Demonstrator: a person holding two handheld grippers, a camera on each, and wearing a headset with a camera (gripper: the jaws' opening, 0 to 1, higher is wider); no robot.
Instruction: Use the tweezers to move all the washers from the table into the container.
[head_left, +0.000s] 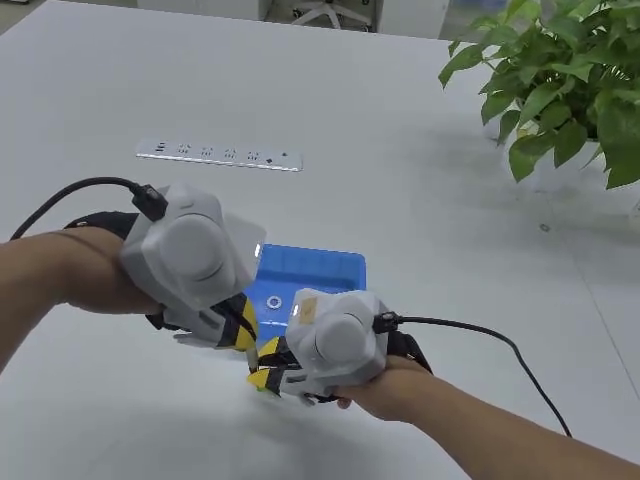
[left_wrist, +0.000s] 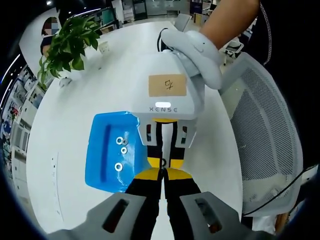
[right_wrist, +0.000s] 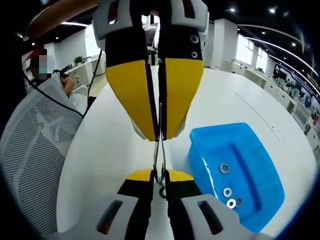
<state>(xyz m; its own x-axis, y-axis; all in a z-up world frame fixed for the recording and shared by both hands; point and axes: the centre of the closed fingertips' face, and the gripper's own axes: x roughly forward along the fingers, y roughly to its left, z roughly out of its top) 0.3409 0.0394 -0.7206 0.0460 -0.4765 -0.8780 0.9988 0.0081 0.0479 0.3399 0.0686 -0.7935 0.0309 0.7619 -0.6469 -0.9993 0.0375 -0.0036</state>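
Observation:
Both grippers meet nose to nose beside the blue container (head_left: 335, 268). In the right gripper view, thin metal tweezers (right_wrist: 160, 152) run from the left gripper's (right_wrist: 159, 136) yellow pads down into my right gripper (right_wrist: 160, 176), and both are shut on them. The left gripper view has my left gripper (left_wrist: 162, 175) shut tip to tip against the right gripper (left_wrist: 162, 161). Three washers (left_wrist: 120, 141) lie inside the container (left_wrist: 100, 165), also seen as washers (right_wrist: 224, 167) in the blue container (right_wrist: 260, 160). A small ring (right_wrist: 163, 193) shows under my right jaws; I cannot tell what it is.
A white power strip (head_left: 218, 155) lies further back on the white table (head_left: 420, 200). A potted plant (head_left: 560, 90) stands at the far right. A mesh office chair (left_wrist: 260, 125) sits off the table's near edge. Cables (head_left: 480, 335) trail from both grippers.

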